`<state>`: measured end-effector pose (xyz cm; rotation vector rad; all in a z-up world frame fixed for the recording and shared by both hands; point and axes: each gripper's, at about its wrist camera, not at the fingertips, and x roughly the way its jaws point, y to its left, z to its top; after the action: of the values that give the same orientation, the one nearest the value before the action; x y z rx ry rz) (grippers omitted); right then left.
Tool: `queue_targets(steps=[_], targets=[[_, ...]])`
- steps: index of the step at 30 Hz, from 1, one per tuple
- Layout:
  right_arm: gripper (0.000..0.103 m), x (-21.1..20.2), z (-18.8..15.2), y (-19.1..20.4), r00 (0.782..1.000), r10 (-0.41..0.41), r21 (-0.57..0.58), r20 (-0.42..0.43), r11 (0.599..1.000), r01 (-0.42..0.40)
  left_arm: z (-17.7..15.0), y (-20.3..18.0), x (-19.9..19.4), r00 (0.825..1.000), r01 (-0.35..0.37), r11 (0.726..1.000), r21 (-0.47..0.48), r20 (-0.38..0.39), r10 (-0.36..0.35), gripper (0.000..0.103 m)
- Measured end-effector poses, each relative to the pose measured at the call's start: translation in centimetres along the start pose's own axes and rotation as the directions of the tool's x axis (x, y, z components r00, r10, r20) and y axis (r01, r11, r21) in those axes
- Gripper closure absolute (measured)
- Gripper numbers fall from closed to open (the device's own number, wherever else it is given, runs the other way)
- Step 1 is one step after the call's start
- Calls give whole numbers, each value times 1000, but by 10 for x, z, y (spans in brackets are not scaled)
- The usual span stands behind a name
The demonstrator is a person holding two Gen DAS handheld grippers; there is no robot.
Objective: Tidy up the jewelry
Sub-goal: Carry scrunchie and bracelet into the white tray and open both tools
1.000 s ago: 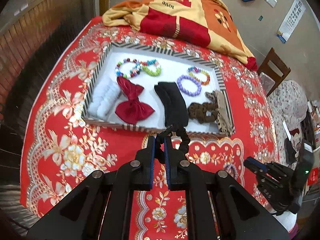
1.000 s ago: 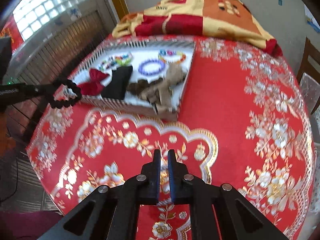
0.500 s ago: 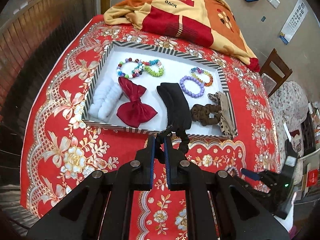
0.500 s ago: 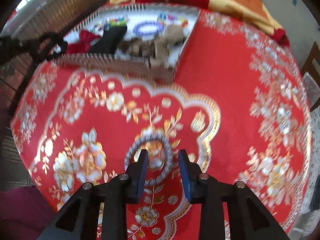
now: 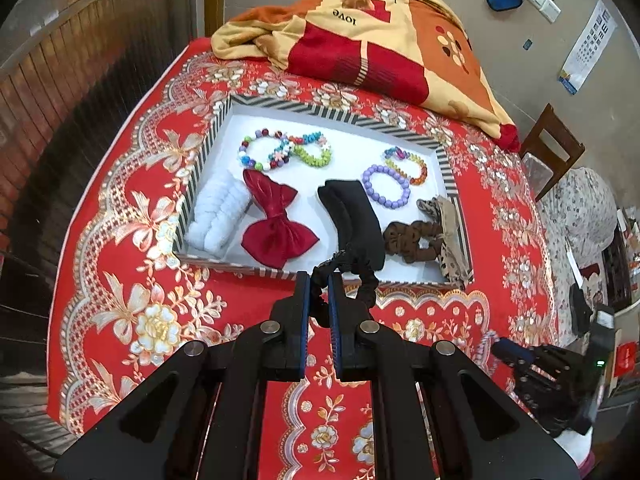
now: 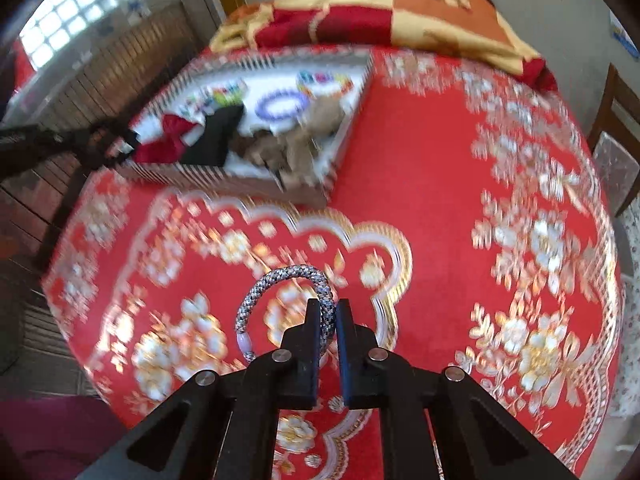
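Note:
A striped-rim white tray (image 5: 336, 114) holds bead bracelets, a red bow (image 5: 276, 224), a white scrunchie, black and brown hair pieces. My left gripper (image 5: 319, 280) hangs at the tray's near edge, shut on a black ruffled hair tie (image 5: 368, 284) that dangles from its tips. In the right wrist view my right gripper (image 6: 328, 308) is shut on a grey-and-white braided bracelet (image 6: 280, 276) just above the red tablecloth. That bracelet's loop sticks out to the left of the fingers. The left gripper with the black hair tie (image 6: 108, 144) shows at the tray's (image 6: 224, 172) left corner.
A red floral cloth (image 5: 132, 280) covers the round table. A folded red and yellow blanket (image 5: 360, 36) lies behind the tray. A wooden chair (image 5: 548, 148) stands at the right, a wooden railing at the left. The right gripper (image 5: 500, 350) shows low at the right.
My right gripper opened around the braided bracelet lying on the cloth, then shut on it. The left gripper has stayed in place with the black hair tie.

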<state>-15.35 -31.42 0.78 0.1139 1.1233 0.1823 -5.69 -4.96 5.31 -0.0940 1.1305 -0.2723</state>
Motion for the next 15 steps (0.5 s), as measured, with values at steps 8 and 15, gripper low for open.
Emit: queue_targets(steps=[8,15], targets=[[96,-14,50,16,996,18,-14,92,1000,-17,23,-6,-10,999,-19,999,29,46,17,95],[96,-4,100,28,994,21,-59,112,998,-14,47,-12,-3,998,-35,998,60,63,32,95]])
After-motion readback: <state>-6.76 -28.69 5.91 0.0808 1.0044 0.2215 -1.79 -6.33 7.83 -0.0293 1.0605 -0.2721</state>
